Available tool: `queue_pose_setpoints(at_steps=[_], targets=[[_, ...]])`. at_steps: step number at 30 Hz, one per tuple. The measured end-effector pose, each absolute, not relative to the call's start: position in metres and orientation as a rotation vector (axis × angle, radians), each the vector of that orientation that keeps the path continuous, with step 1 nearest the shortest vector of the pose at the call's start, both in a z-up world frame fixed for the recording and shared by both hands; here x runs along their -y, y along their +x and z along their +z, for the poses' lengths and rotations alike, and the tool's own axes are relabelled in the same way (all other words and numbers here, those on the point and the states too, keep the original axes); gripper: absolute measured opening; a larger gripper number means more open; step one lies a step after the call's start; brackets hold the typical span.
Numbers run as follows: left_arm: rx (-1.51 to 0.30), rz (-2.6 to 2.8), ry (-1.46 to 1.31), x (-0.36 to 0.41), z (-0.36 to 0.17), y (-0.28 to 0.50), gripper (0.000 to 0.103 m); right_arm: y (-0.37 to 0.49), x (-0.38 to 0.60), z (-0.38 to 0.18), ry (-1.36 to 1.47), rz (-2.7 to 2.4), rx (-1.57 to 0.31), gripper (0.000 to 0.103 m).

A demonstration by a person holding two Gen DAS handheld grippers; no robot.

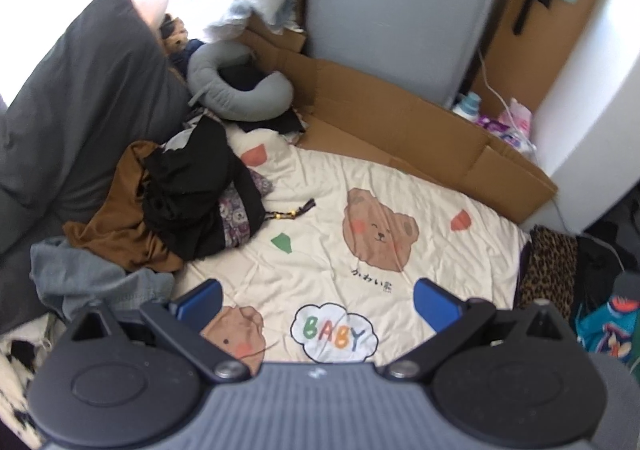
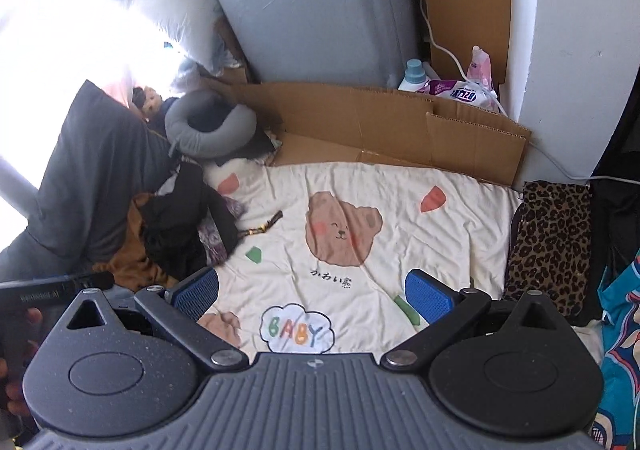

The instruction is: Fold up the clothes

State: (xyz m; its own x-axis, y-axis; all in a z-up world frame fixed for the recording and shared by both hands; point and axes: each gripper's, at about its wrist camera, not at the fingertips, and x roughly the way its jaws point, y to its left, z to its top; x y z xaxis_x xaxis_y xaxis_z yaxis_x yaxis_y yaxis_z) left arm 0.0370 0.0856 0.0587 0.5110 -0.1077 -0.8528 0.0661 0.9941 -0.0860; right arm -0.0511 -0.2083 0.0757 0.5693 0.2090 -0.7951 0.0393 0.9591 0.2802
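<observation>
Overlapping heaped clothes (image 1: 188, 201), garments indistinct

Cream bedspread (image 1: 320, 185) with brown bear faces and a rainbow BABY cloud, black and brown clothes pile (image 1: 176, 205) left of the gripper, leopard-print cloth (image 2: 552, 242) right.

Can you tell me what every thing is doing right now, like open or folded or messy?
left gripper: open, holding nothing.
right gripper: open, holding nothing.
clothes pile: crumpled, unfolded.
bear blanket: spread flat, wrinkled.
leopard cloth: folded flat.
cardboard box: flattened.
neck pillow: lying curled.
</observation>
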Motion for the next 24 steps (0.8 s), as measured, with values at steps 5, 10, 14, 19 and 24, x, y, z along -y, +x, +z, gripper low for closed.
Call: queue_pose_setpoints(at_steps=[5,10,14,19,24], targets=[[-1.060,-0.098,-0.017,-0.071,0.041,0.032,0.103,-0.055,0.199,0.059,0.271,0.112,-0.995,0.102],[-1.110,-0.092,-0.054,-0.058,0.029,0.027,0.103,-0.056,0.191,0.045,0.264,0.100,-1.042,0.102],[-1.128,-0.095,-0.049,-0.044,0.023,0.020,0.103,-0.058,0.194,0.041,0.267,0.055,-1.058,0.102],[-1.140,-0.093,-0.017,-0.026,0.018,0.013,0.103,-0.062,0.194,0.033,0.229,0.027,-1.087,0.102],[-1.142,-0.089,0.008,-0.016,0.013,0.011,0.103,-0.062,0.186,0.023,0.187,0.023,-1.103,0.102]])
